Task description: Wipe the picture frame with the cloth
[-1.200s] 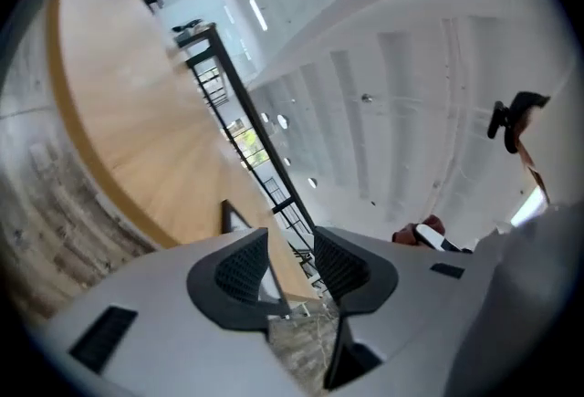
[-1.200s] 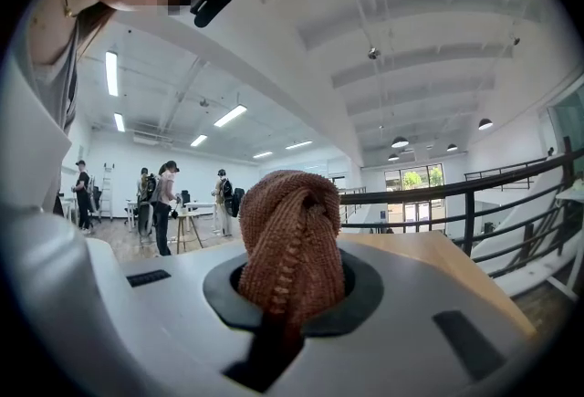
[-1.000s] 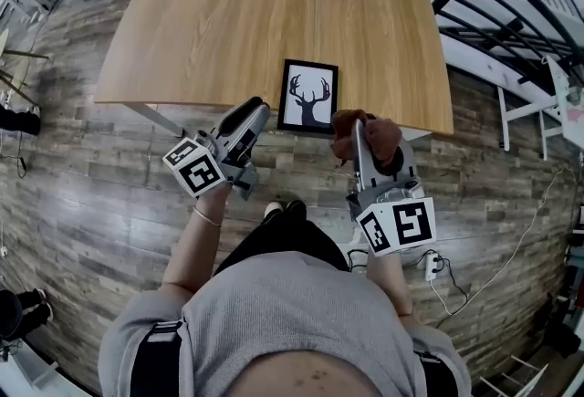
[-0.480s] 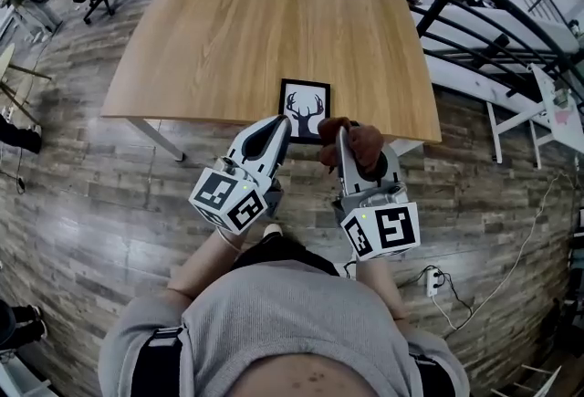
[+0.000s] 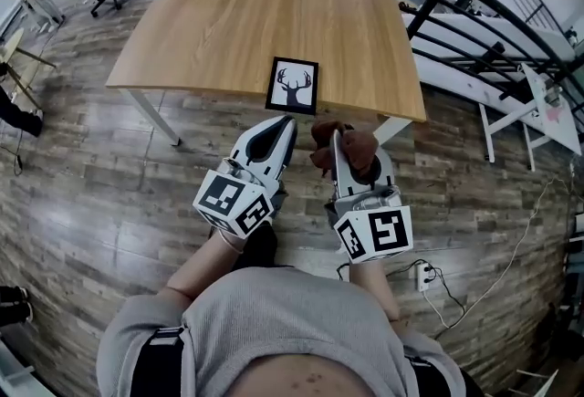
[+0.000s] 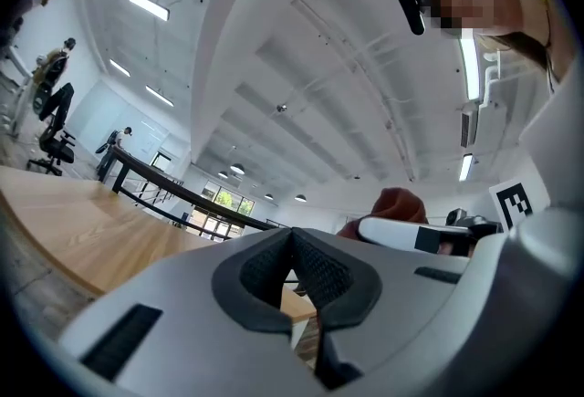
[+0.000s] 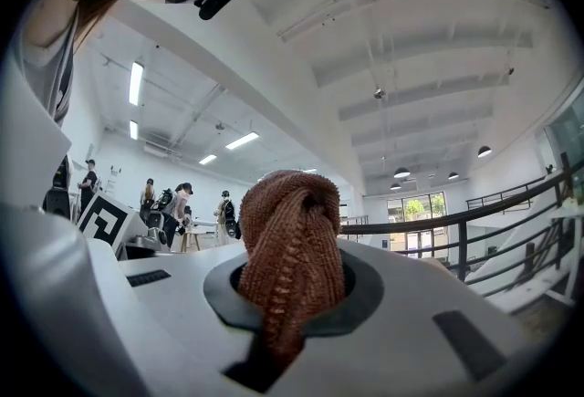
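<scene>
Head view: a wooden table point(image 5: 182, 30) stands on a plank floor point(image 5: 109, 167), and the frame point(image 5: 293, 86), with a deer head in black on white, lies flat at the table's near edge. Both grippers hang over the floor on the person's side of the table, side by side and clear of the frame. The left gripper point(image 5: 289, 121) points toward the frame's near left corner with nothing in it. The right gripper point(image 5: 336, 138) carries a bunched brown cloth point(image 5: 354, 149) at its tip. Left gripper view: the jaws are pressed together with nothing between the dark pads; the tabletop runs off to the left, and the cloth shows beyond to the right. Right gripper view: the jaws are clamped on the knitted cloth, which bulges up above them in a rounded wad, with a black railing point(image 7: 474, 217) behind.
</scene>
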